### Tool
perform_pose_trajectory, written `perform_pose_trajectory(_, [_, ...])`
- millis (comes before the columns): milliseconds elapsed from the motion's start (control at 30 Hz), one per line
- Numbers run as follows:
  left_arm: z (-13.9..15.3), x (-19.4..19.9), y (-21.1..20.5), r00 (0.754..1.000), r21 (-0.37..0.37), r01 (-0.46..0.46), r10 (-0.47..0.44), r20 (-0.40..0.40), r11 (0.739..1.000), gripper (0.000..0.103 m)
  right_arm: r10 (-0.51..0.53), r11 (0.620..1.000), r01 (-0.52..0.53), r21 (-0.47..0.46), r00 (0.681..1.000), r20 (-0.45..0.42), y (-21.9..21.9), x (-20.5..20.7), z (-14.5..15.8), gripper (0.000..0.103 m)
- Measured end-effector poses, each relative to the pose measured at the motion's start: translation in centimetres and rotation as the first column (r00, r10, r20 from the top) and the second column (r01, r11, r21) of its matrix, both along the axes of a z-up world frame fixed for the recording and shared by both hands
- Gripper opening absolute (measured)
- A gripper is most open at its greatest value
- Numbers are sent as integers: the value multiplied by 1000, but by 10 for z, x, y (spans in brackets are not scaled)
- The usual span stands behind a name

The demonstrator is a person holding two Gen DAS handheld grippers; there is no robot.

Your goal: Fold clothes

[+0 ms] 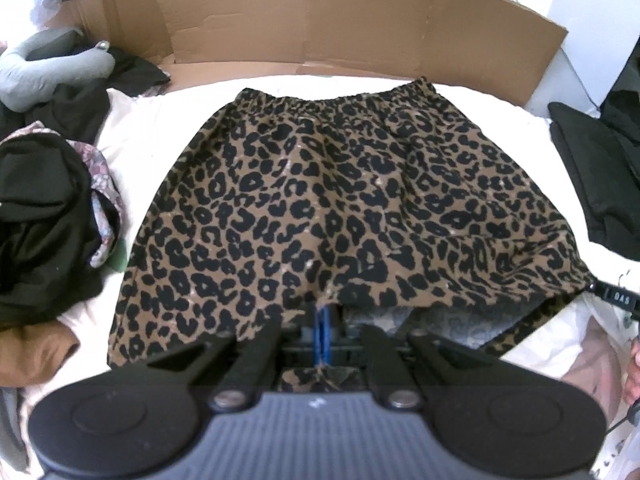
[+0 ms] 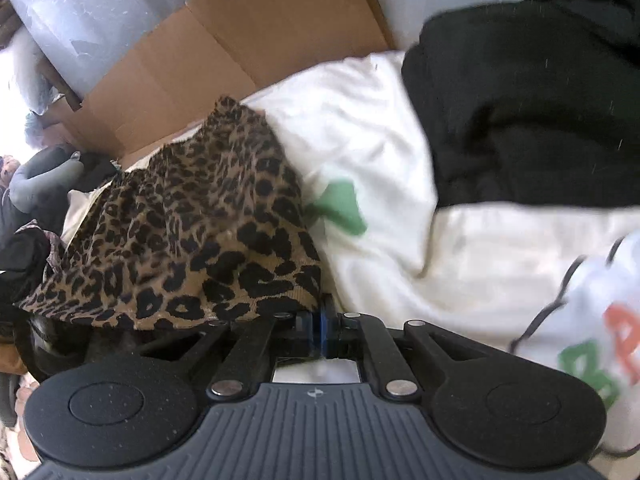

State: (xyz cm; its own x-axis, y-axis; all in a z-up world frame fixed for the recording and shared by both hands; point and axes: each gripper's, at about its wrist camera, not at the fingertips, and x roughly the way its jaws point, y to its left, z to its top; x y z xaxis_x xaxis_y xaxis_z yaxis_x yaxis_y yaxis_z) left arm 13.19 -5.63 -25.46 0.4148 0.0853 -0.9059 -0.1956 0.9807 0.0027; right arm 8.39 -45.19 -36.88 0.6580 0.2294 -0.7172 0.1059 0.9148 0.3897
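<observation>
Centrally, a leopard-print skirt (image 1: pixel 328 200) lies spread on a white sheet (image 1: pixel 132 128), its elastic waistband toward a flattened cardboard box (image 1: pixel 304 20) at the far side; the left gripper (image 1: pixel 323 322) is clamped on the skirt's near hem, blue pads together with the fabric pinched between them and lifted a little; the right gripper (image 2: pixel 322 330) is likewise closed on the skirt's other hem corner (image 2: pixel 308 292), pads pressed together, the cloth bunching up from it. Black clothes (image 1: pixel 44 216) are heaped at the left beside a grey neck pillow (image 1: pixel 36 68); a folded black garment (image 2: pixel 520 112) rests on the sheet to the right, well apart from the skirt; a white printed garment (image 2: pixel 600 320) lies near the right gripper.
</observation>
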Motion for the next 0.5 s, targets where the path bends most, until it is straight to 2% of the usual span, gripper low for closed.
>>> perform_pose_trajectory(367, [3,-19,-33,1000,-84,16,-16,-5,996,2,-14,987,34,-155,991,134,-16,23,88,1])
perform_pose_trajectory(500, [-6,-28,-46,999,-98,26,-29,-25,995,2,-37,981,68,-183,985,169,-15,25,101,1])
